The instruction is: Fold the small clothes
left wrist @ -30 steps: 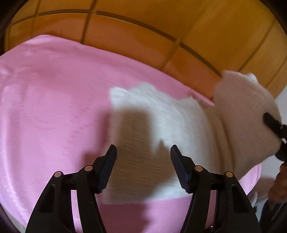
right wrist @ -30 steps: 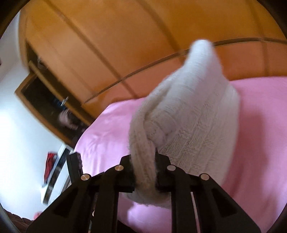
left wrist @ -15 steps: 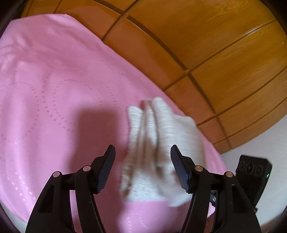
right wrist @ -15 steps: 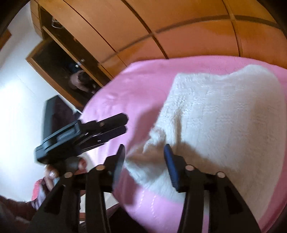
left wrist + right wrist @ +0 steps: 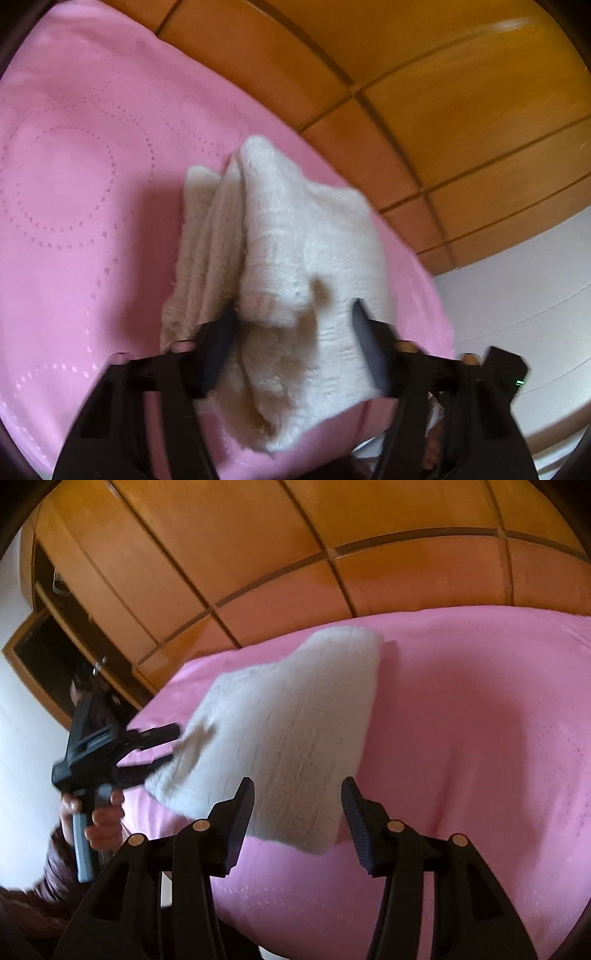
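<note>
**Folding one fluffy white cloth on my pink bed**

Lying on my smooth pink bedsheet (image 5: 480, 738) is one soft, fuzzy white knitted cloth (image 5: 288, 731). It is folded into a thick, puffy bundle with ribbed edges, and it sits near the corner of the bed. The sheet has little dotted circles pressed into it.

I hold two black plastic grippers. My left gripper (image 5: 291, 339) has the near end of the cloth between its two fingers, and its jaws are closing on the bundle; the pads look to be touching the fluff on both sides. My right gripper (image 5: 297, 812) has its jaws apart, with the cloth's near corner lying between them but not pinched.

Behind the bed stands one shiny orange-brown wooden wardrobe (image 5: 295, 554) with many flat square panels.
</note>
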Available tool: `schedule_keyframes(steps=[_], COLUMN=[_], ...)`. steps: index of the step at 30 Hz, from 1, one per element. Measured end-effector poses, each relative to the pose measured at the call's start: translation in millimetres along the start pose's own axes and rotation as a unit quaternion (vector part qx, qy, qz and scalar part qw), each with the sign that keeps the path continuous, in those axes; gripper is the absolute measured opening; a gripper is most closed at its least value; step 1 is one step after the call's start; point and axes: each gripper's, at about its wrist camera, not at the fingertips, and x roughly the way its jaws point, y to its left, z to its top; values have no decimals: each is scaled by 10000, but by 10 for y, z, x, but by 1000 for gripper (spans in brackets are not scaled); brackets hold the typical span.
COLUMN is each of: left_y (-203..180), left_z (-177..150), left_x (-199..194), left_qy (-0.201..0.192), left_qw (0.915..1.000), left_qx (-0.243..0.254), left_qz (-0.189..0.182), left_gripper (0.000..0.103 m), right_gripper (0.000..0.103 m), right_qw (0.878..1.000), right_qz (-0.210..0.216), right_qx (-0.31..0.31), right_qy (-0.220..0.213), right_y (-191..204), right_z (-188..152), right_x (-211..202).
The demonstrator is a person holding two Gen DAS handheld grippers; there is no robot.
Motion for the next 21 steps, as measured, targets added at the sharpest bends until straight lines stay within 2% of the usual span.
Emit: schedule_keyframes(steps=[1,3,5,7,9,11,12,14,18,20,21], left_y=[-25,-67,-147,-161,-129,-7,73,152,-79,-194,-200], left_z=[12,25,12,-19,-87,-197,-248,-323,-330,-358,-364], left_x=[62,72,-10,-120,-125,-49,10,57,-9,-82,-91], left_qy=[69,29,-171,-307,-349,-329,-283,-387,-694,-867,-925], left_qw=[9996,9983,9970,9950,9919,9866,9856,9854,9754,9671,9633], left_qx=[92,234,417,562,650,686,653,526,739,941,994], left_qz=[277,526,633,766,1036,1444,1534,1570,1955,2200,2317], left_gripper=[18,12,11,10,10,10,10,11,21,32,45], right_gripper=[49,49,49,49,48,49,49,49,51,59,59], right_qw=[10000,9999,9996,9992,9974,9905,9888,9893,9903,9920,9930], right_qz=[6,-21,-64,35,47,-335,-461,-516,-450,-231,-124], right_qx=[-48,-110,-236,-381,-661,-1064,-1178,-1214,-1170,-1093,-1033], right_qy=[-3,-49,-164,-99,292,801,794,619,600,592,554], right_y=[28,85,108,156,248,324,341,370,380,384,360], right_z=[-17,21,53,64,6,-220,-310,-349,-254,-197,-158], right_x=[18,36,-15,14,199,516,604,624,556,432,365])
